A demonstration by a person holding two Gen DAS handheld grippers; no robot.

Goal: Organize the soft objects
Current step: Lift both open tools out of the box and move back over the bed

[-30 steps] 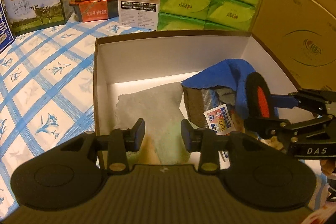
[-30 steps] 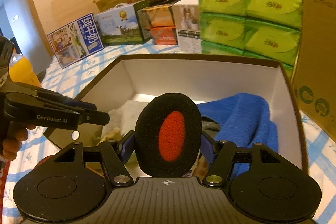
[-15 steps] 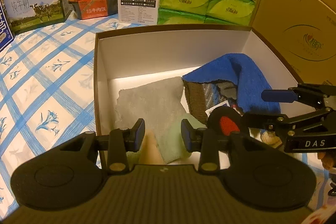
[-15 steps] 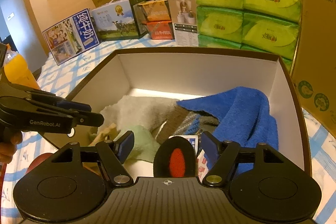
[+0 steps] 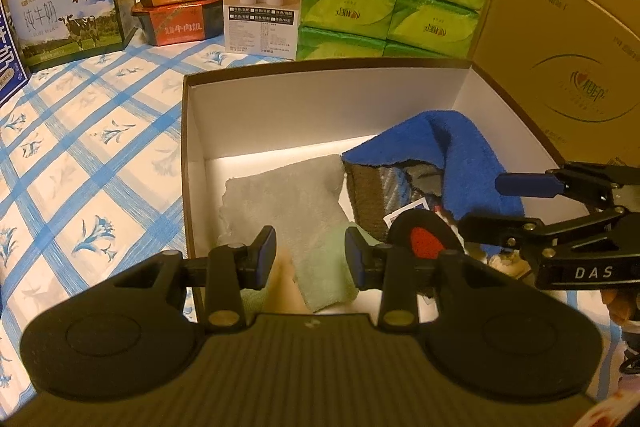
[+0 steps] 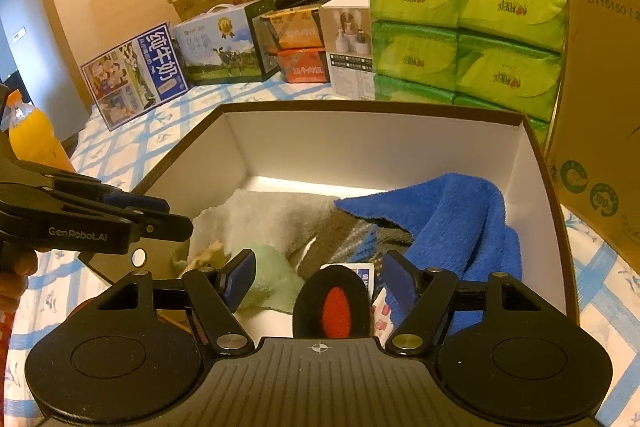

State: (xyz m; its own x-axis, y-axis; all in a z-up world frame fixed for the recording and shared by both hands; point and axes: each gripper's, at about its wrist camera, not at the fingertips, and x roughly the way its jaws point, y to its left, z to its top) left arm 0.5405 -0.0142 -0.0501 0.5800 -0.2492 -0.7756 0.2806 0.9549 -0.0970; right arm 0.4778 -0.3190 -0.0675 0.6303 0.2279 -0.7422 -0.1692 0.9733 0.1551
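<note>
Open box (image 6: 376,115) holding the soft items: blue towel (image 6: 448,215), grey cloth (image 5: 288,199), and black-and-red pad (image 6: 334,305), lying free below the right claw (image 6: 320,277), whose jaws gape empty. Left claw (image 5: 310,257), part-open, also empty. Sorting appears nearly complete.

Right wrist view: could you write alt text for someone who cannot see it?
An open right tool hovers over a white-lined box, above a black foam pad with a red centre lying among a blue towel, grey cloth and green cloth. Green tissue packs stand behind.
</note>
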